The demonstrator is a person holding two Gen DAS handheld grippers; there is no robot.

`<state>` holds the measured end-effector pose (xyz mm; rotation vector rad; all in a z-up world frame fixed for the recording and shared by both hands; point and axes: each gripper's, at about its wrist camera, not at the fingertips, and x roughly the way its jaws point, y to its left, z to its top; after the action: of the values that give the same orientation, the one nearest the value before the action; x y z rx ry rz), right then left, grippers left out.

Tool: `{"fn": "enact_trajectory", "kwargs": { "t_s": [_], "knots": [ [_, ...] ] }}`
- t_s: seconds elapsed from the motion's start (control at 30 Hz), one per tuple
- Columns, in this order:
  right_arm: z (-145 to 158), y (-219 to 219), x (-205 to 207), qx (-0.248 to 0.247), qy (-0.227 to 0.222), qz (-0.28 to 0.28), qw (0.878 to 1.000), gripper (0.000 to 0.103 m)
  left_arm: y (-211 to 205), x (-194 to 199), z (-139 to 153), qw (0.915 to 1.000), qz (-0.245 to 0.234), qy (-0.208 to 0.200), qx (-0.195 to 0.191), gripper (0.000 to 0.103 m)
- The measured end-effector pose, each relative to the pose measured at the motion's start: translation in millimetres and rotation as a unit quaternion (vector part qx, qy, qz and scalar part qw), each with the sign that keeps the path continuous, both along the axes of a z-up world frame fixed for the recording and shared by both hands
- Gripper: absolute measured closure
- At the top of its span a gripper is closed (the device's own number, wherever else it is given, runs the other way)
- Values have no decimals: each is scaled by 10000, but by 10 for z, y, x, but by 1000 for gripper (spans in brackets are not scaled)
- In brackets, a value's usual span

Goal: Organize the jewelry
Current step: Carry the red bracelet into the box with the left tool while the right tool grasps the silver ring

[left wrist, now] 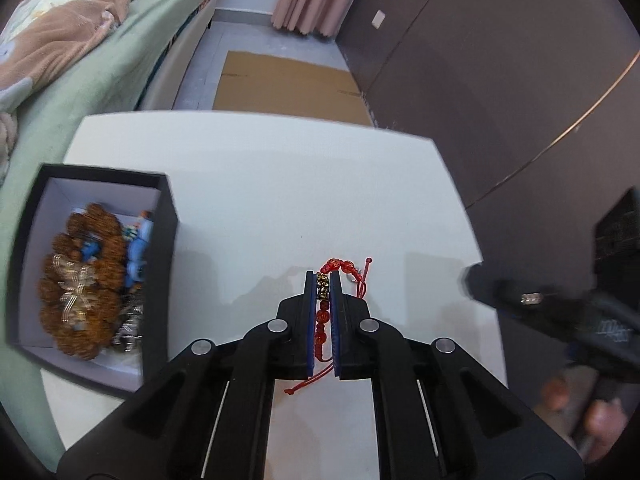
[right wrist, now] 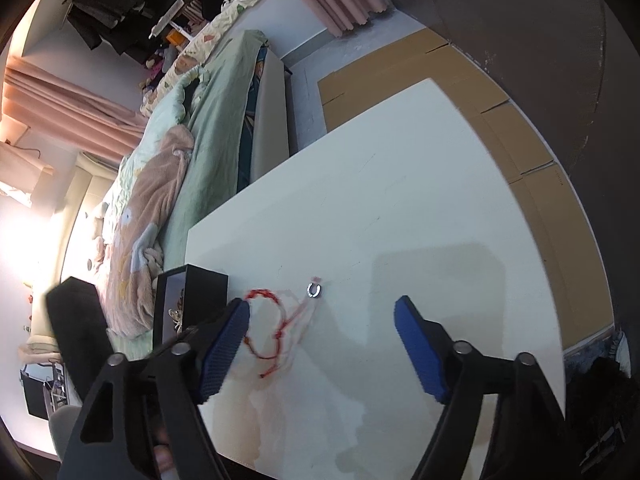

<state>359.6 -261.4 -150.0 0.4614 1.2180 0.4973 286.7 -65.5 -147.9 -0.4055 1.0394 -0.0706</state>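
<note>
Black left tool with blue pads, silver rivets.

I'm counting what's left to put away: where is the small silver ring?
In the right wrist view the small silver ring lies on the white table, just right of the red string bracelet.

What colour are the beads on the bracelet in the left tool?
Red, with gold ones; left wrist view.

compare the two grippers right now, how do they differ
The left gripper is shut on the red beaded bracelet; the right gripper stands open and holds nothing. The left's pads nearly meet; the right's are far apart above the white table. Both have blue pads and black arms.
</note>
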Motion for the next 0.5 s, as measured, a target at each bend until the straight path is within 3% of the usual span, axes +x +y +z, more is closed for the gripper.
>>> {"fn": "enact_trajectory", "kwargs": {
  "t_s": [0.17, 0.5],
  "knots": [
    [-113, 207, 37, -213, 103, 247, 9994, 62, 149, -128, 231, 9996, 67, -238, -99, 96],
    [-285, 664, 75, -932, 74, 540, 9942, 69, 568, -306, 451, 9978, 445, -481, -95, 96]
  ]
}}
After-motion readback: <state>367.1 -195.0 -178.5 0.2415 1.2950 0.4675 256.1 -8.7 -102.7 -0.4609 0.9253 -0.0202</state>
